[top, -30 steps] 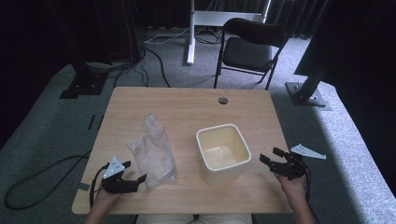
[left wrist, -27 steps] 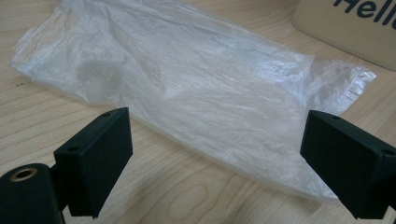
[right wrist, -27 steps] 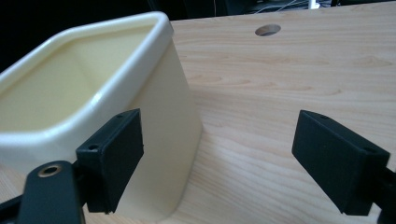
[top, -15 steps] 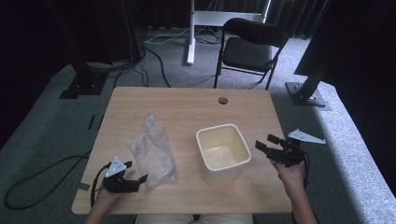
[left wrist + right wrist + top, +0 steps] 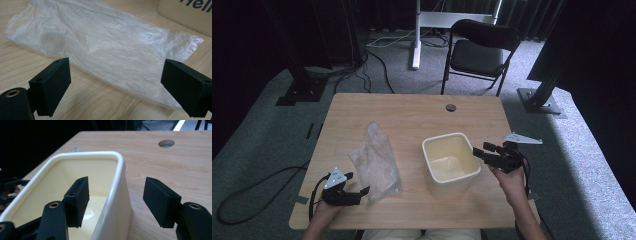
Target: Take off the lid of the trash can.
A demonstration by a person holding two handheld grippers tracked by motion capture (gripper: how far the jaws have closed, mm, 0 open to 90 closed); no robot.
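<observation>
Between the right gripper's (image 5: 116, 202) two black fingers (image 5: 78, 200), the near wall of the cream tub (image 5: 117, 195) is standing: one finger is hanging inside the tub, the other outside over the table (image 5: 175, 167). The jaws have just been closing, yet a gap is showing on both sides of the wall, so the pads are not pressing on it and the grip is not made. In the high view the right gripper (image 5: 484, 152) is reaching over the tub's (image 5: 451, 165) right rim, with the person's right hand (image 5: 509, 180) behind it.

Ahead of the left gripper's (image 5: 115, 82) fingers (image 5: 53, 83), which are standing wide apart and released, the clear plastic bag (image 5: 105, 47) is lying flat and crumpled on the wood, its near edge just beyond the fingertips and not touching them. In the high view the left gripper (image 5: 362, 191) is resting low on the table at the bag's (image 5: 374, 160) near corner, the tub standing well to the right of it.

Beyond the right fingers, a round hole (image 5: 166, 143) is showing in the tabletop. Past the table's far edge, a black folding chair (image 5: 479, 52) is standing on the grey carpet.
</observation>
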